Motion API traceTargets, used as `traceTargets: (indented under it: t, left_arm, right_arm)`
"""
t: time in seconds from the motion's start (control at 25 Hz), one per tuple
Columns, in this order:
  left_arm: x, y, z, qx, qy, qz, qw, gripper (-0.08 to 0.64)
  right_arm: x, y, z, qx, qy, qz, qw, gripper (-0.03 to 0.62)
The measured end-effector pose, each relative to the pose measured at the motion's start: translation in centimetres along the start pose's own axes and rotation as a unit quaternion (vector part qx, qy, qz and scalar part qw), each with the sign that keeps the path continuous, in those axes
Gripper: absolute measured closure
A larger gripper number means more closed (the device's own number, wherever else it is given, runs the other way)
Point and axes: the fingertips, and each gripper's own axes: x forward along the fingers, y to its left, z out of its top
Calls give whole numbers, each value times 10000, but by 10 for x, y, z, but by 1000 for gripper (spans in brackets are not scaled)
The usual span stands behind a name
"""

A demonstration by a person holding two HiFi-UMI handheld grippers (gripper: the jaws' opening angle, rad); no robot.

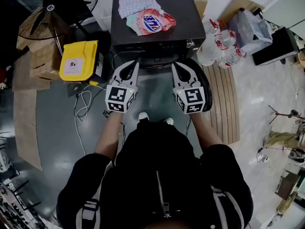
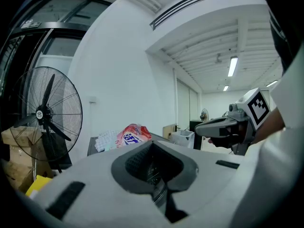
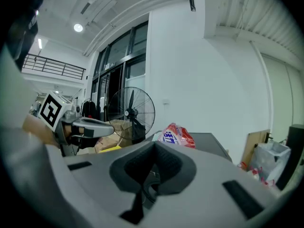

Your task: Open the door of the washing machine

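The dark washing machine (image 1: 157,37) stands straight ahead, with a checked cloth (image 1: 136,1) and a red detergent bag (image 1: 151,22) on its top. Its front rim shows between my two grippers, and a dark round door (image 1: 206,87) appears swung out to the right of the right gripper. My left gripper (image 1: 135,65) and right gripper (image 1: 175,66) are held side by side in front of the machine, both shut and holding nothing. In the left gripper view the jaws (image 2: 156,175) meet, and the bag (image 2: 132,136) lies beyond. The right gripper view (image 3: 151,172) shows the same.
A standing fan (image 1: 62,4) and cardboard boxes (image 1: 43,58) are at the left, with a yellow container (image 1: 78,61) beside the machine. Cables (image 1: 83,104) lie on the floor. Water bottles (image 1: 217,49) and a wooden pallet (image 1: 224,99) are at the right.
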Motion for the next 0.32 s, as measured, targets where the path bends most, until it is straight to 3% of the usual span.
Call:
traceTargets:
  t: [0.32]
  left_arm:
    - [-2, 5, -3, -15, 7, 21, 10000, 558]
  right_arm:
    - [3, 6, -1, -23, -5, 18, 10000, 590]
